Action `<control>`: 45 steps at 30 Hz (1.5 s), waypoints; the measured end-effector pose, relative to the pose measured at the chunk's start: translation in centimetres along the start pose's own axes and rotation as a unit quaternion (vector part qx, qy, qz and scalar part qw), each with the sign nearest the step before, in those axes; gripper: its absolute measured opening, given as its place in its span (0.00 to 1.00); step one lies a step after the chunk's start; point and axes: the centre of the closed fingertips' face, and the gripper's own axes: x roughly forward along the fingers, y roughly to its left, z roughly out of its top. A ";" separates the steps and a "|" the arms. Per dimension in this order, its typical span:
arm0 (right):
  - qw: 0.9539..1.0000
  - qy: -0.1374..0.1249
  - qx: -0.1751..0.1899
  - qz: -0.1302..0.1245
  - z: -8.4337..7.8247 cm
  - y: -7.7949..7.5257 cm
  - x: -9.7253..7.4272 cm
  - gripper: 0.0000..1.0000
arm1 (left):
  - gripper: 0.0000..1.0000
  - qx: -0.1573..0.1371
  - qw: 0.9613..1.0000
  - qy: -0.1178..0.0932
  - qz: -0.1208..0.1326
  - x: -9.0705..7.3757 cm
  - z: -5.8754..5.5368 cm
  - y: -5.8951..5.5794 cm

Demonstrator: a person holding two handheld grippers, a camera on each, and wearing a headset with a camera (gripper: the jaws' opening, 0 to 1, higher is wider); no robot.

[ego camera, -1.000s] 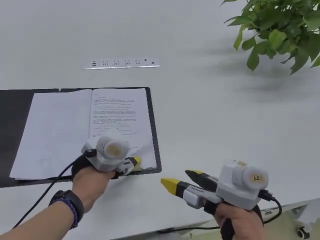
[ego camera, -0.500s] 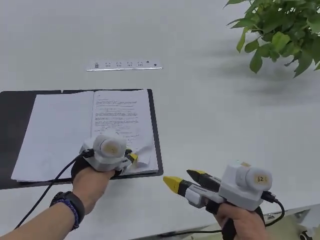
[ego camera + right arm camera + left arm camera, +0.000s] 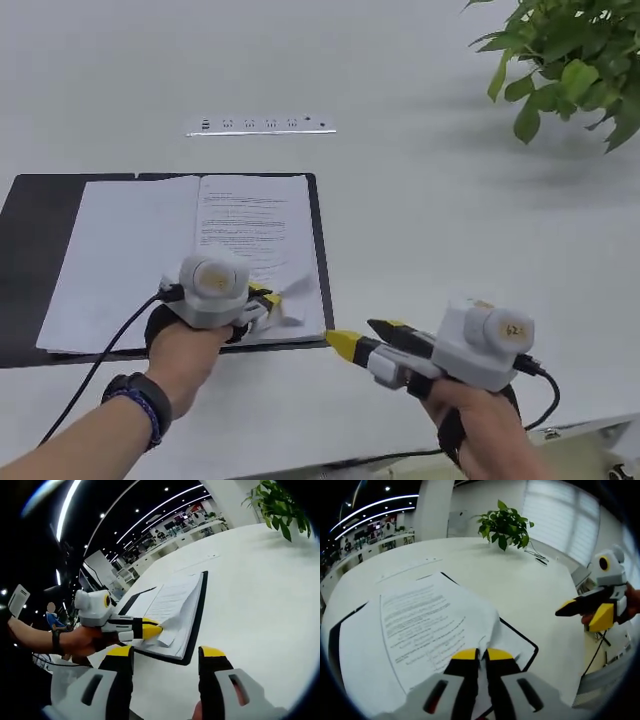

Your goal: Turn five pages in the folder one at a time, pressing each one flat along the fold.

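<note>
White bench (image 3: 450,200): matte top that carries all the items listed below.
Folder (image 3: 30,215): black, lying open and flat at the left part of the bench, its near edge close to the bench front edge. Its dark border also shows in the left gripper view (image 3: 527,645) and the right gripper view (image 3: 196,615).
Left-hand page (image 3: 120,250): pale, no print readable, lying flat.
Printed page (image 3: 255,225): right-hand side of the folder, text lines facing up. Its near right corner is raised off the stack and creased; the rest lies flat. Seen close in the left gripper view (image 3: 420,615).
Left gripper (image 3: 268,302): over the near right corner of the folder. Jaws brought together on the raised corner of the printed page, with the paper pinched between the yellow tips (image 3: 482,654). The right gripper view shows the same pinch from the side (image 3: 152,629).
Right gripper (image 3: 358,336): above bare bench, just beside the folder's near right corner, tips aimed toward the folder. Jaws spread well apart, with nothing between them (image 3: 166,652). It touches neither paper nor folder.
Left hand (image 3: 185,355): wrapped around the left gripper body, dark band on the wrist.
Cable (image 3: 85,385): black, running from the left gripper toward the front edge.
Power strip (image 3: 260,125): white, flat on the bench beyond the folder's far edge, well apart from it.
Plant (image 3: 570,70): green leaves at the far right corner of the bench.
</note>
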 end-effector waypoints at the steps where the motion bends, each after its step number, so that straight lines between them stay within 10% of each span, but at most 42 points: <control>1: 1.000 -0.001 0.002 0.002 0.3 -0.2 0.4 0.50 | 0.03 0.000 1.000 -0.001 0.000 0.0 0.0 0.0; 10: 0.998 -0.024 0.037 0.037 3.7 -0.3 4.8 0.47 | 0.03 -0.009 1.000 -0.009 0.000 -0.6 0.5 0.3; 24: 0.994 -0.025 0.086 0.057 4.4 0.5 9.2 0.47 | 0.03 -0.016 1.000 -0.021 0.003 -1.3 1.1 0.6; 45: 0.991 -0.045 0.098 0.076 4.4 2.2 8.7 0.23 | 0.20 -0.009 1.000 -0.017 0.007 -4.0 0.9 -0.1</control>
